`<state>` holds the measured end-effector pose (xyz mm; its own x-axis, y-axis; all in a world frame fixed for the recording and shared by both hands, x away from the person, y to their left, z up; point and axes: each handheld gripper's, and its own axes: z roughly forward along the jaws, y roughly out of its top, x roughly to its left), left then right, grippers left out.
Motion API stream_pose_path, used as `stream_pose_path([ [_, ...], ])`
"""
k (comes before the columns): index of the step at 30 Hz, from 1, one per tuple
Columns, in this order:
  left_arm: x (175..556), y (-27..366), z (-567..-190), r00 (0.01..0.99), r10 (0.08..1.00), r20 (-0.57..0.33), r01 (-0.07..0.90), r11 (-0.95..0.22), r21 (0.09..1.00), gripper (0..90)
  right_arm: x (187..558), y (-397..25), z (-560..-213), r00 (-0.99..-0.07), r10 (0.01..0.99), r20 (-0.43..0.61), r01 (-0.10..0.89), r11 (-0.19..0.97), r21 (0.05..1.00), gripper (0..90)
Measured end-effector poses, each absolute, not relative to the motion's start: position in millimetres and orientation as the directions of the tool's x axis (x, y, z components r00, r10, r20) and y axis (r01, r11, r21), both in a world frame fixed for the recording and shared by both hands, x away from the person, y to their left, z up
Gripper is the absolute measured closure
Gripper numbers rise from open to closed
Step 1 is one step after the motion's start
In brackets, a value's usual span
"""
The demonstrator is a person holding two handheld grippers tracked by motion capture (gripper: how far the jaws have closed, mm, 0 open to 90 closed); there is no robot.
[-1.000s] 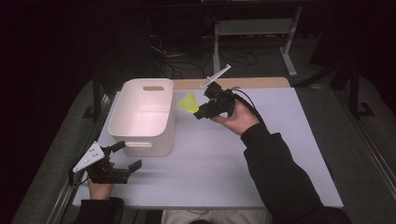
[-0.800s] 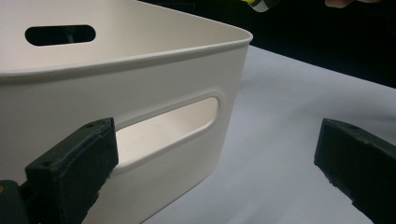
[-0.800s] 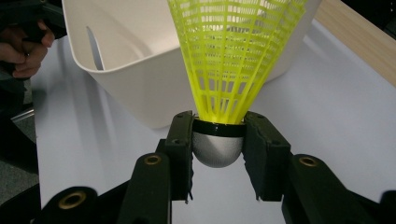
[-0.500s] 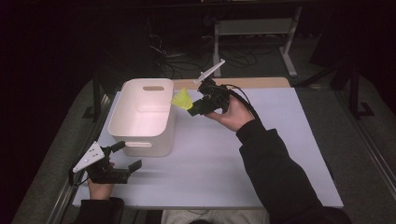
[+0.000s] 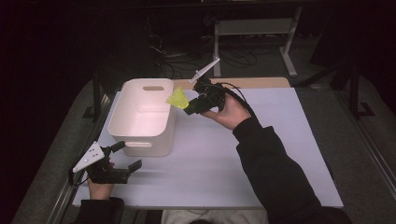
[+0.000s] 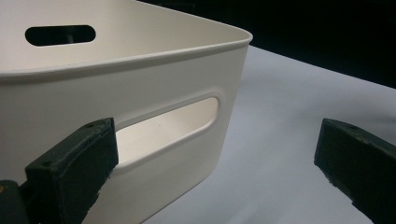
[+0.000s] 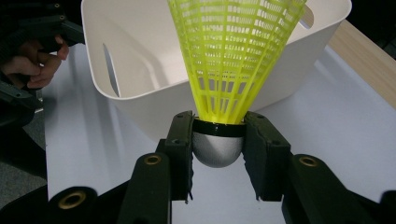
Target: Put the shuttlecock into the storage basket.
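Since the earlier frames you are carrying the right gripper [image 5: 189, 108] leftward, closer to the white bin [image 5: 122, 122]; the left gripper [image 5: 127, 158] is staying put at the near-left of the table [image 5: 280, 154]; your right gripper is clamping the yellow shuttlecock [image 5: 177, 99] by its silver-grey cork base [image 7: 217, 148], one jaw pressing on each side, skirt [image 7: 233, 56] flaring up and away from the jaws; in the high view the shuttlecock is hanging in the air just at the bin's right rim, skirt pointing toward the bin, not yet inside it; in the right gripper view the bin [image 7: 140, 93] is sitting right behind the shuttlecock, its inside looking bare; your left gripper [image 6: 219, 163] is resting low near the bin's near wall, jaws spread wide with nothing between them; in the left gripper view the bin's handle slot [image 6: 168, 128] is sitting just past the left jaw; your left hand [image 7: 35, 63] is also showing at the far left of the right gripper view.
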<state>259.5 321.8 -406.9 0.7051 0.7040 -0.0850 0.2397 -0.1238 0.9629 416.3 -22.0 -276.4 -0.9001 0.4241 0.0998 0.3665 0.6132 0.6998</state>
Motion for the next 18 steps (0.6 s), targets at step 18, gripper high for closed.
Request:
stream_pose_path([
  [18, 259, 322, -407, 0.706, 0.703, -0.086, 0.24, -0.123, 0.963, 0.0, 416, 5, -263, -0.924, 0.375, 0.078, 0.319, 0.639, 0.7, 63.1],
])
